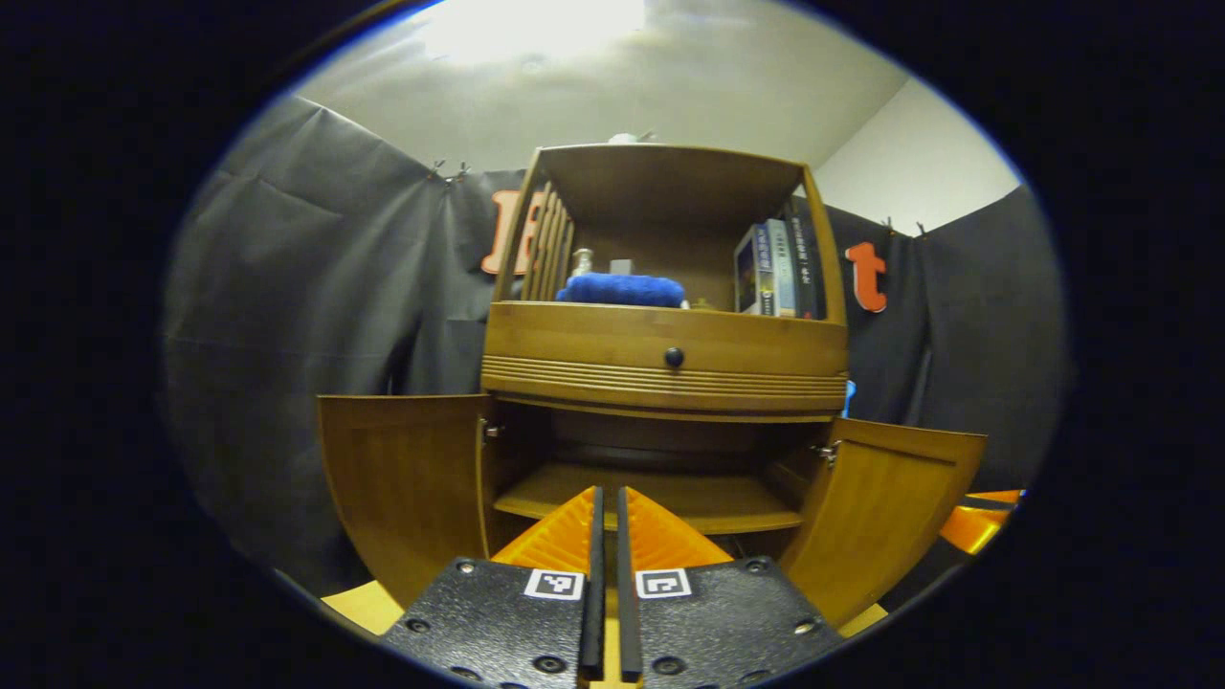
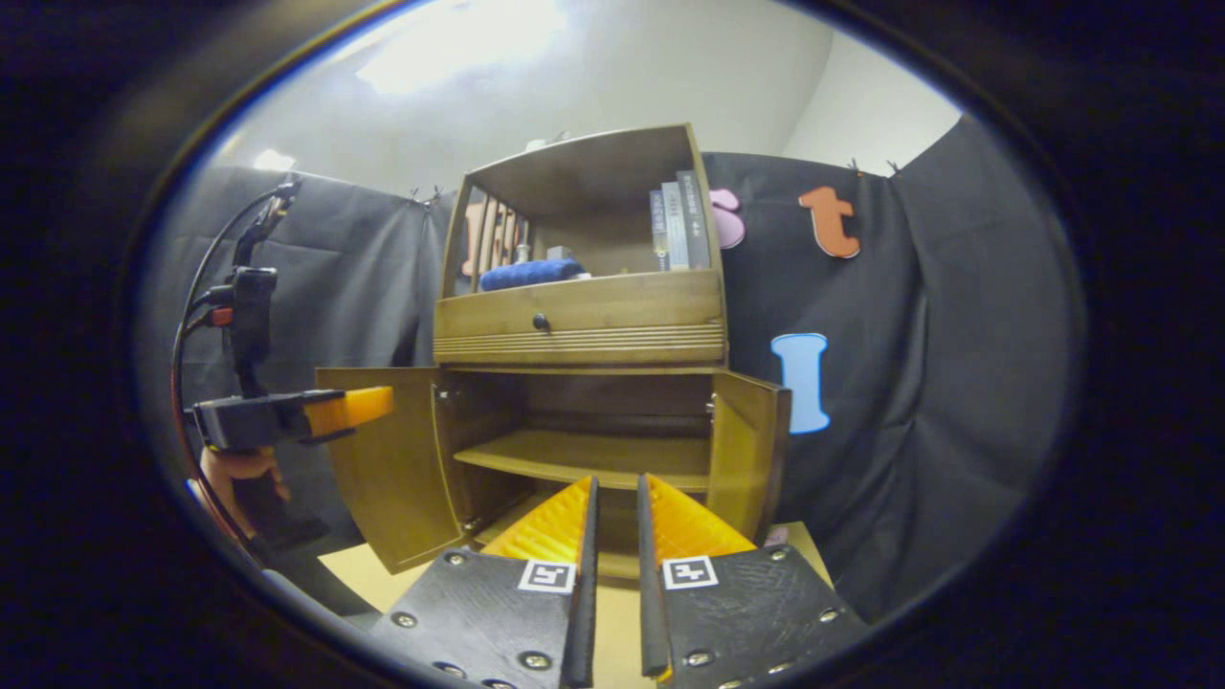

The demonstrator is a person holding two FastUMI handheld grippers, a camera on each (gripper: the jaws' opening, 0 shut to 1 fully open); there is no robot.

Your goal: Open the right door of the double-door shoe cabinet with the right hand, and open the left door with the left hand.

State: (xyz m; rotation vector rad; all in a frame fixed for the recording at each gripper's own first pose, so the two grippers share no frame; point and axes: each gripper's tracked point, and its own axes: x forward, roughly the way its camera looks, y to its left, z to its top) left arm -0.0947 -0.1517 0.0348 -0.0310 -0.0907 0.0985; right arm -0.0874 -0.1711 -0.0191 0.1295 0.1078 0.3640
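Observation:
The wooden shoe cabinet (image 1: 660,354) stands in front of me with both lower doors swung wide. In the left gripper view the left door (image 1: 402,478) and the right door (image 1: 890,507) flank the bare inner shelf (image 1: 660,498). My left gripper (image 1: 610,498) hangs before the opening, fingers together, holding nothing. In the right gripper view the left door (image 2: 392,469) and the right door (image 2: 751,450) also stand open. My right gripper (image 2: 617,488) is back from the shelf (image 2: 584,455), with a narrow gap between its fingers and nothing in it. The left gripper (image 2: 287,416) hovers by the left door, held by a hand (image 2: 239,469).
Above the doors is a drawer with a dark knob (image 1: 674,357). The open top shelf holds a blue cloth (image 1: 622,289) and books (image 1: 775,268). Black cloth walls surround the cabinet. A pale floor board (image 2: 612,612) lies under the grippers.

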